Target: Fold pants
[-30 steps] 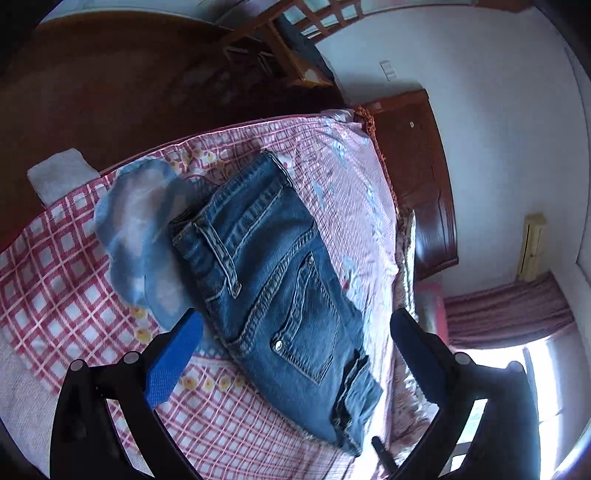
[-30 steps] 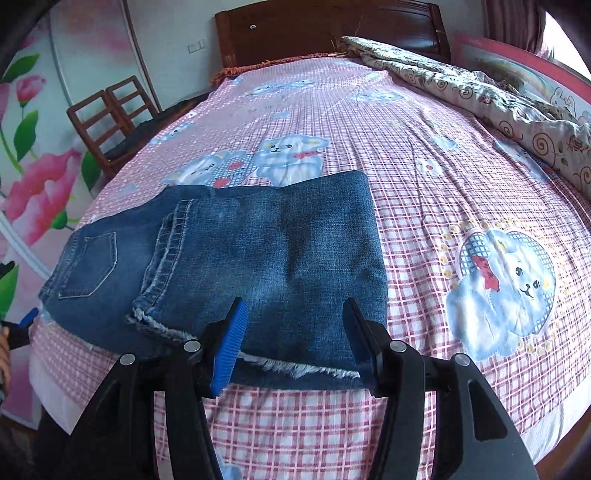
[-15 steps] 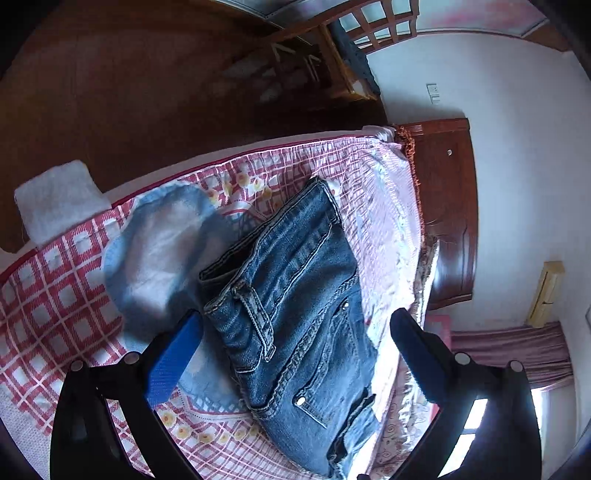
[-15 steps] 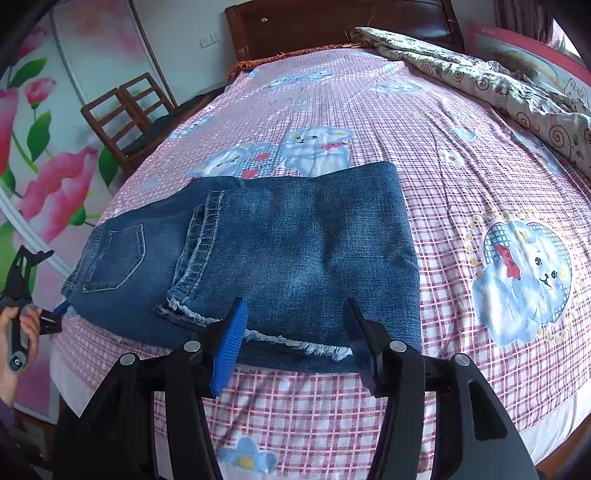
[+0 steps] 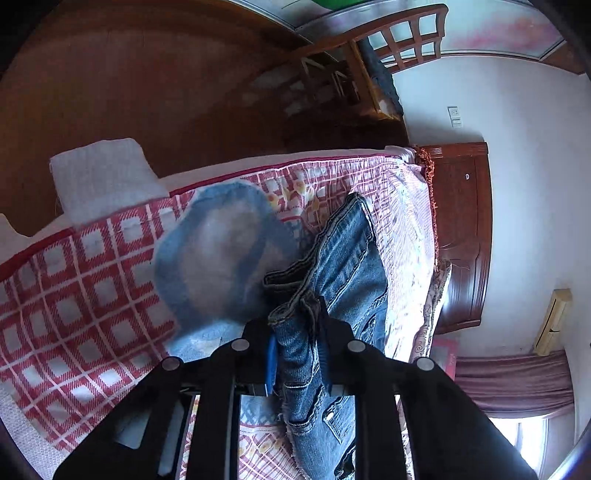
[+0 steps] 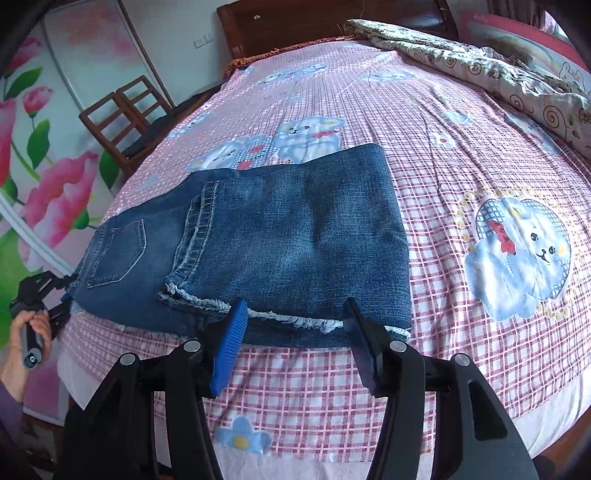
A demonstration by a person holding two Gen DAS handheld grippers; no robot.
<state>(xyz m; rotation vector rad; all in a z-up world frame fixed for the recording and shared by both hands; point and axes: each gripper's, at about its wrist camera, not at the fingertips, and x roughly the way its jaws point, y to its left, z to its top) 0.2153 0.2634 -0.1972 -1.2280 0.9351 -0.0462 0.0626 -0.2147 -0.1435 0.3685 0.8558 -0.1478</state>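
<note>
Between the left claw (image 5: 297, 354) jaws — closing — bunched pants (image 5: 332, 280).

Blue jeans (image 6: 295, 236), folded, flat on bed

We have the folded pants (image 6: 288, 236) lying across the bed (image 6: 461, 122), reaching to its edge at nine o'clock. At six o'clock our right gripper (image 6: 293, 332) hangs just before the frayed hem, jaws apart. At nine o'clock our left gripper (image 5: 297, 354) is closing on the waistband end, denim between its jaws. A quilt (image 6: 480, 62) lies at one o'clock, the headboard (image 6: 332, 22) stands at twelve, a chair (image 6: 122, 118) beside the bed at ten.
</note>
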